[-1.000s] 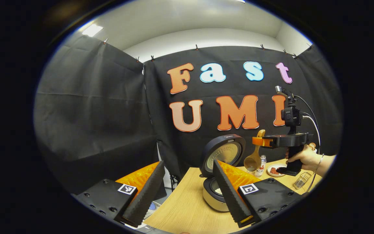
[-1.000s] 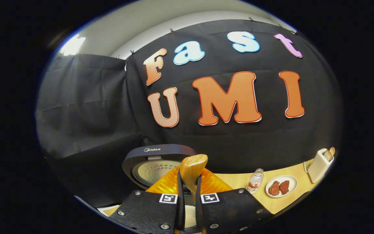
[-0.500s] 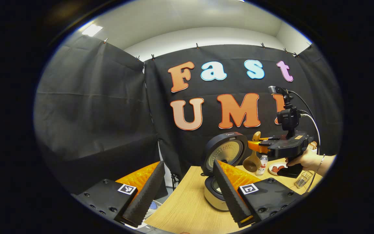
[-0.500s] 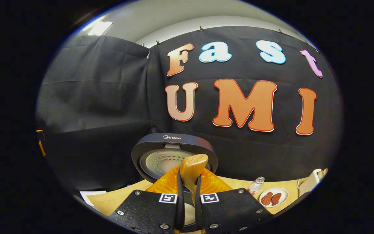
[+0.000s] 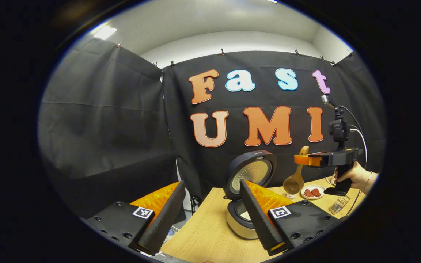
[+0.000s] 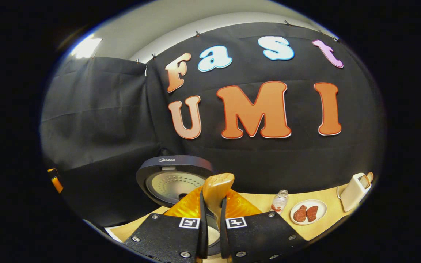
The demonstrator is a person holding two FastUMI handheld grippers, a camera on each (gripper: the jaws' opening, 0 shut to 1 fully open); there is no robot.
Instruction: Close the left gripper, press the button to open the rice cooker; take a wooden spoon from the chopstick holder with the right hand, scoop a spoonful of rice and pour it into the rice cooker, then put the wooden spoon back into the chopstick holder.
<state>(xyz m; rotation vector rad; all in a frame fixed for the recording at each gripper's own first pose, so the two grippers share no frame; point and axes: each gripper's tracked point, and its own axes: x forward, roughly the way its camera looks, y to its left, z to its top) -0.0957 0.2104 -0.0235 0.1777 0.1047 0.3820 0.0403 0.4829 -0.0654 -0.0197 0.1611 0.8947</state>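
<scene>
left gripper view: the left claw (image 5: 210, 215) hangs low over the near edge of the pale wood-grain worktop (image 5: 207, 237), its two ridged fingers (image 5: 161, 219) spread well apart with nothing between them. just past the right-hand finger stands the rice cooker (image 5: 249, 190), a round cream body with its dark round lid tipped up and the dimpled metal inner plate facing this way. farther right, a hand (image 5: 353, 175) grips the handle of the right claw (image 5: 303, 159), held level above the worktop; it is clamped on the wooden spoon (image 5: 295, 179), whose smooth rounded bowl hangs down. compared with half a second ago, that claw and spoon have drawn away to the right, off the cooker, and sit a little higher. under the spoon is a small round white plate (image 5: 311, 193) with two reddish pieces.

right gripper view: the right claw (image 6: 210, 223) is closed tight on the spoon's handle (image 6: 217, 193), its glossy knob end poking up between the fingers. the open cooker (image 6: 174, 180) sits left of and behind them; it now stands further left than before. a small clear bottle (image 6: 279, 201), the plate (image 6: 308, 212) and a cream chopstick holder (image 6: 353, 190) line up to the right.
</scene>
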